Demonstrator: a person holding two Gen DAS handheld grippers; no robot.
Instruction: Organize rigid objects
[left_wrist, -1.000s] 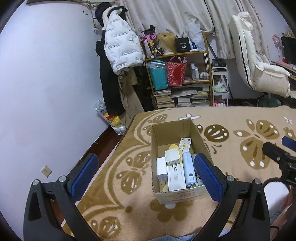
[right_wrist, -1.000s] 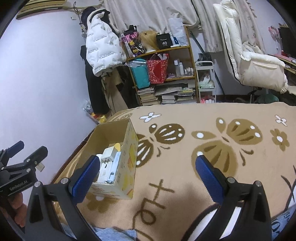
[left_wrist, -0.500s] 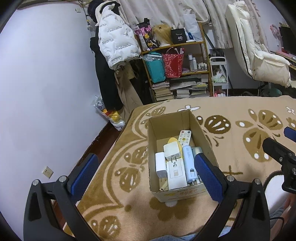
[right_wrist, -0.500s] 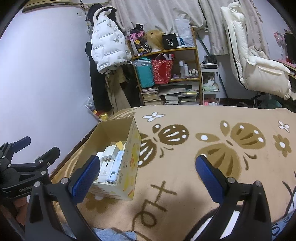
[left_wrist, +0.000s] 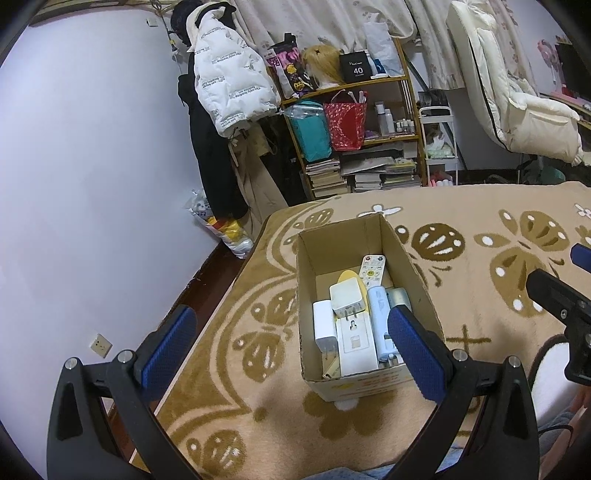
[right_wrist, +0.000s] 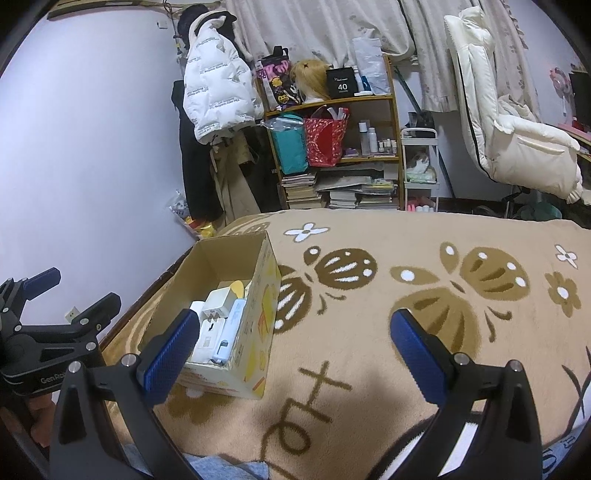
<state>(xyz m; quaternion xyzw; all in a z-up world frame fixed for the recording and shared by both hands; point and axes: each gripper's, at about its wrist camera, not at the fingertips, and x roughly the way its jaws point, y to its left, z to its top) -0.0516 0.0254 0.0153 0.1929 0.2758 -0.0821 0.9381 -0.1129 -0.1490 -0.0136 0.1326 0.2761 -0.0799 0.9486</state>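
Both grippers hang released and hold nothing. Left gripper (left_wrist: 291, 345) is above the butterfly-patterned blanket (left_wrist: 461, 280), its spread fingers framing the open cardboard box (left_wrist: 306, 280). Inside lie a white remote (left_wrist: 372, 266), white chargers (left_wrist: 347, 297) and a pale blue device (left_wrist: 380, 314). Right gripper (right_wrist: 291, 347) hovers beside the box's right wall.
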